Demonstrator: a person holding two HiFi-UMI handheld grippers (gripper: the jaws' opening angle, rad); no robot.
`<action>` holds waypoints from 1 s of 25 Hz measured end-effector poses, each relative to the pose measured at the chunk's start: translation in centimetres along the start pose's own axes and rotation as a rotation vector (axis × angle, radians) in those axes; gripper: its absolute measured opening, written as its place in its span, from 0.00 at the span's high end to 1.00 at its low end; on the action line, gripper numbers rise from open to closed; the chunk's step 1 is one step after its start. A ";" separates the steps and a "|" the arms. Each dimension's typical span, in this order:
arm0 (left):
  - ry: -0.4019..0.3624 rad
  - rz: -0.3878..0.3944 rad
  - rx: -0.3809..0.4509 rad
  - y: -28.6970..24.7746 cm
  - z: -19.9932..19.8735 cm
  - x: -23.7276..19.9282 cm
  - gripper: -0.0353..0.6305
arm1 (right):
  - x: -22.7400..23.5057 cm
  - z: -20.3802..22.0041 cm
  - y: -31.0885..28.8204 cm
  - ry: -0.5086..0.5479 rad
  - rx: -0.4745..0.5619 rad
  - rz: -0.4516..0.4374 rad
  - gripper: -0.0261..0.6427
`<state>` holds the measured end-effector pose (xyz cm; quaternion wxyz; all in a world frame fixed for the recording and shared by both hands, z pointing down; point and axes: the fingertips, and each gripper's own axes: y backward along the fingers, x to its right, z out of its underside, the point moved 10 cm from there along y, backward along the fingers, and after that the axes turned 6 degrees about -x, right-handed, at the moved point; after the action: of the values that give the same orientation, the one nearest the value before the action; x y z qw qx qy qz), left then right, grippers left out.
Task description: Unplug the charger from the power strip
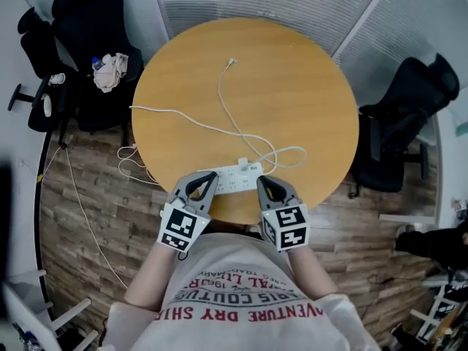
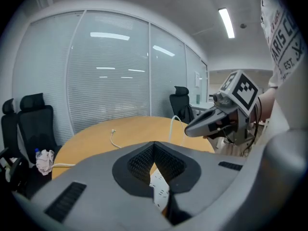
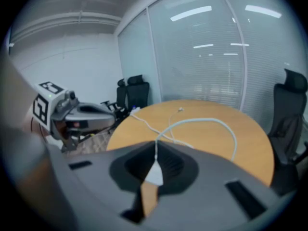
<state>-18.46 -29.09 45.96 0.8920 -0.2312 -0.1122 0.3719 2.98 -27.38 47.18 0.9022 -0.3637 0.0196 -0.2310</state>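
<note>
A white power strip (image 1: 235,178) lies near the front edge of the round wooden table (image 1: 292,86). A small white charger (image 1: 243,164) is plugged into it, and its thin white cable (image 1: 241,126) loops away across the table to a loose end. My left gripper (image 1: 213,175) hovers at the strip's left end with its jaws shut and nothing in them. My right gripper (image 1: 261,180) sits at the strip's right end, also shut and empty. In the left gripper view the left gripper (image 2: 154,144) has the strip (image 2: 159,186) showing under its closed tips. The right gripper (image 3: 156,143) points along the cable (image 3: 207,123).
The strip's own cord (image 1: 157,113) runs off the table's left edge to the wooden floor (image 1: 88,218). A black chair (image 1: 88,20) at the back left holds a cloth (image 1: 110,70). Another black chair (image 1: 409,115) stands at the right. Glass walls with blinds surround the room.
</note>
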 end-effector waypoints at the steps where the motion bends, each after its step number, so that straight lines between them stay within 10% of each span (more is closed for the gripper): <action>1: -0.012 0.039 -0.029 -0.8 0.8 -0.2 0.90 | -0.1 0.2 -0.5 -0.020 -0.014 0.006 0.92; 12: 0.046 0.267 -0.341 -9.1 7.9 -0.8 0.90 | 0.1 2.4 -4.4 -0.037 -0.153 0.038 0.92; 16: -0.052 0.336 -0.432 -11.3 9.1 0.2 0.90 | 0.2 2.9 -5.4 -0.034 -0.186 0.034 0.92; 25: -0.055 0.355 -0.463 -12.5 9.9 0.3 0.90 | -0.3 3.5 -7.5 0.003 -0.244 0.014 0.92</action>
<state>-14.30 -33.25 60.78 0.7332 -0.4345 -0.1759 0.4927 0.43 -29.74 54.74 0.8528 -0.4703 0.0515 -0.2212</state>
